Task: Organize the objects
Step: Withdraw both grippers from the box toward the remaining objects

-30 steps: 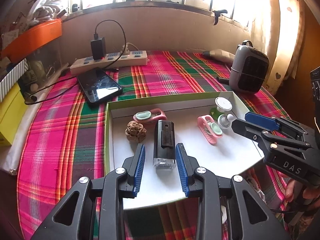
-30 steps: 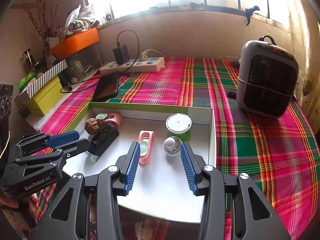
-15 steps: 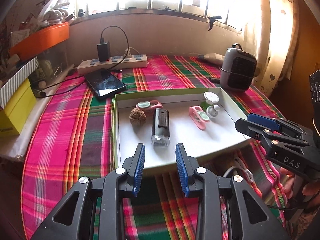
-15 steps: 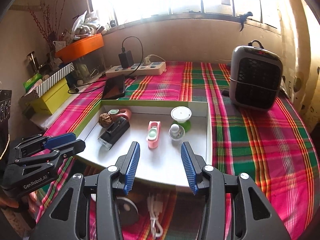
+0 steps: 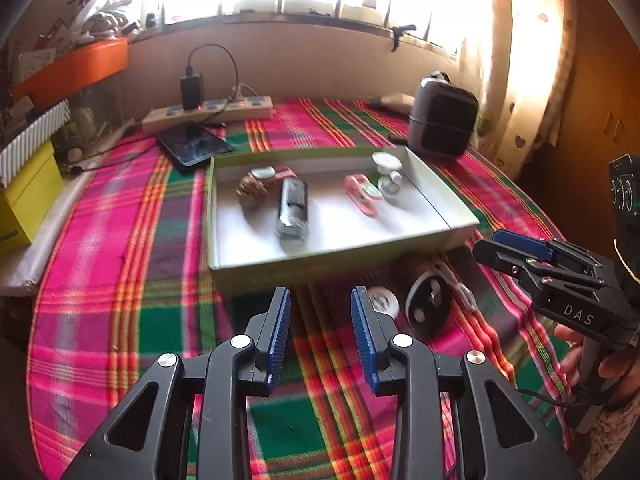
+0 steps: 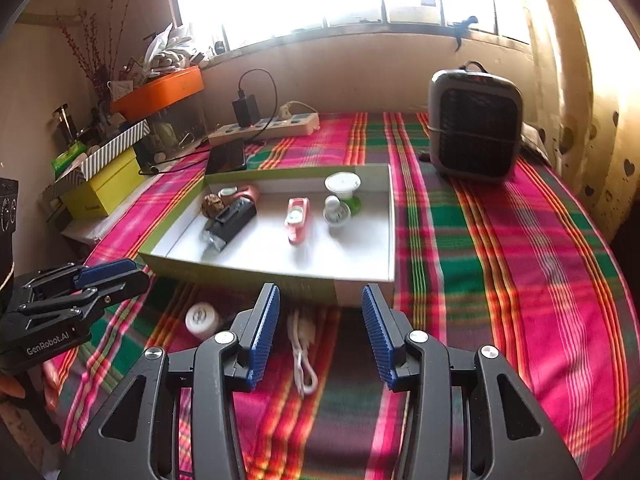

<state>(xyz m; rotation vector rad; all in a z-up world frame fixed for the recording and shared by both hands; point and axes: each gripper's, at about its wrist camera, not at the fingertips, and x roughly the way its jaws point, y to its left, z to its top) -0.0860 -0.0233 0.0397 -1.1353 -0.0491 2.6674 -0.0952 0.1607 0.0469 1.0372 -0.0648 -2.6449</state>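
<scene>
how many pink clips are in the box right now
2. One pink clip lies near the middle of the box, left of the white pieces. The other is at the back left corner, partly behind the black device. More could be hidden.

left gripper point(image 5: 320, 308): black frame | ribbed blue pads | silver screws | right gripper point(image 6: 320, 308): same
</scene>
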